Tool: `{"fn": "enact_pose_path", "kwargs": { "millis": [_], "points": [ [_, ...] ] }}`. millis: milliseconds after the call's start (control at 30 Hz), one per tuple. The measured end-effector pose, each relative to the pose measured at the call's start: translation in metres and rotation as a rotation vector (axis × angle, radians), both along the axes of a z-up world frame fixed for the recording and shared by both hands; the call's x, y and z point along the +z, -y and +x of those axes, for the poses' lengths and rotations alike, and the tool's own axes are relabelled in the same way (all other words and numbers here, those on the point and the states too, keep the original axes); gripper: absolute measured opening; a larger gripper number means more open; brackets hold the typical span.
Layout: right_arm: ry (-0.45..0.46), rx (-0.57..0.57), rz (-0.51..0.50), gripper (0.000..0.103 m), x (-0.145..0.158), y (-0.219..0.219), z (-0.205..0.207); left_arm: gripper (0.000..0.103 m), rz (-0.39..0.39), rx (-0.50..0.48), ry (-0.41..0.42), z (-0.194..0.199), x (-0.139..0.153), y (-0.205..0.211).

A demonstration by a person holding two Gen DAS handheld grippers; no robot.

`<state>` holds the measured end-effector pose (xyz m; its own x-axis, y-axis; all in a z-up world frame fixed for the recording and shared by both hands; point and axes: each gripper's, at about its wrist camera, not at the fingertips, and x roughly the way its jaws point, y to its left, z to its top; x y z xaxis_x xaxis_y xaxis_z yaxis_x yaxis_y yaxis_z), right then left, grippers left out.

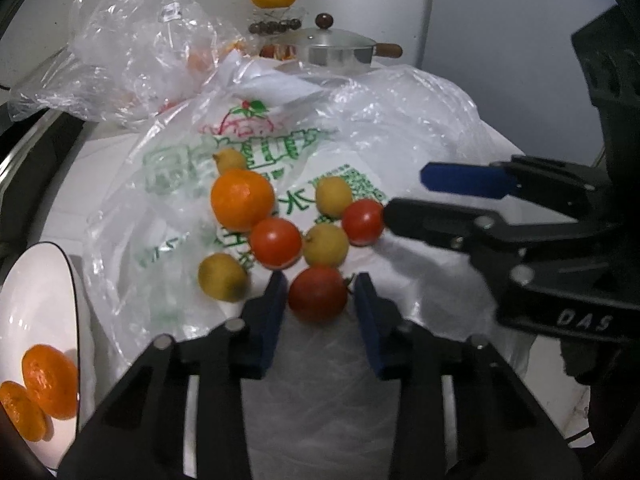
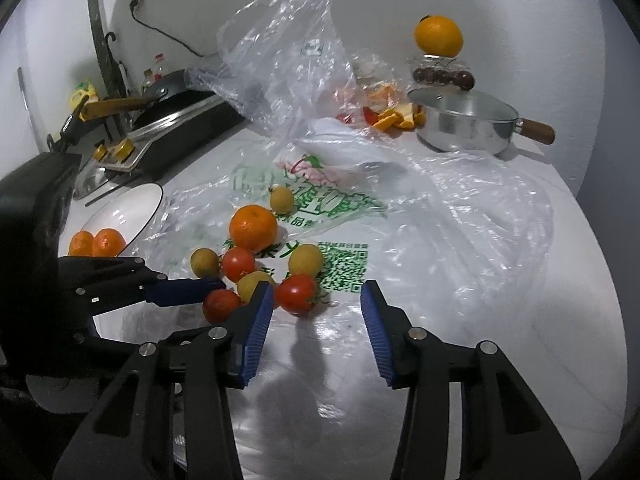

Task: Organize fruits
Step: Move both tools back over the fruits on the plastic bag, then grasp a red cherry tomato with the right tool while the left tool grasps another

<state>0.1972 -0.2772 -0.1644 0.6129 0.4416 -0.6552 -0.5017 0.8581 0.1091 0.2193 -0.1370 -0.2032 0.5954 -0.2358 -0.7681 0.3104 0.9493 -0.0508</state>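
1. Two mandarins (image 1: pixel 40 392) already in white plate (image 1: pixel 36 280) at left edge of counter (image 2: pixel 500 320); sorting judged barely begun.
2. Left on printed plastic bag (image 1: pixel 180 168): one mandarin (image 1: pixel 242 199), three tomatoes, four small yellow fruits, close together and mostly touching.
3. Left gripper (image 1: pixel 320 300): narrowed, blue pads at both sides of nearest tomato (image 1: pixel 318 294), seemingly clamped on it, fruit not lifted.
4. Right gripper (image 2: pixel 318 312): partly spread, nothing held, second tomato (image 2: pixel 297 293) just ahead of its tips.
5. Right wrist view only: frying pan (image 2: pixel 172 88) on stove, bottles, wall socket, orange peel beside lidded saucepan (image 2: pixel 464 124).
6. Left wrist view only: tomato seen between the left pads; plate interior seen close.
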Motion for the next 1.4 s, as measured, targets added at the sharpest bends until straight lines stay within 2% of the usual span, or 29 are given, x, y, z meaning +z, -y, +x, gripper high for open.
{"fn": "enact_pose_path", "kwargs": {
  "millis": [333,633,933,1100,1400],
  "points": [
    [-0.044,0.026,-0.032,0.047,-0.012,-0.018,0.01,0.032,-0.02,-0.015,0.009,-0.004,0.004,-0.005],
    [-0.055,0.042,-0.017,0.036,-0.01,-0.024,0.014,0.032,-0.024,-0.008,0.025,-0.008,0.01,-0.013],
    [-0.097,0.018,-0.003,0.035,-0.018,-0.018,0.019,0.032,-0.033,0.001,0.04,-0.012,0.017,-0.021],
    [-0.094,0.014,-0.018,0.03,-0.02,-0.024,0.017,0.032,-0.034,0.003,0.052,-0.016,0.021,-0.024],
    [-0.062,-0.001,-0.027,0.03,-0.011,-0.023,0.013,0.032,-0.037,0.009,0.075,-0.023,0.029,-0.03]
  ]
}}
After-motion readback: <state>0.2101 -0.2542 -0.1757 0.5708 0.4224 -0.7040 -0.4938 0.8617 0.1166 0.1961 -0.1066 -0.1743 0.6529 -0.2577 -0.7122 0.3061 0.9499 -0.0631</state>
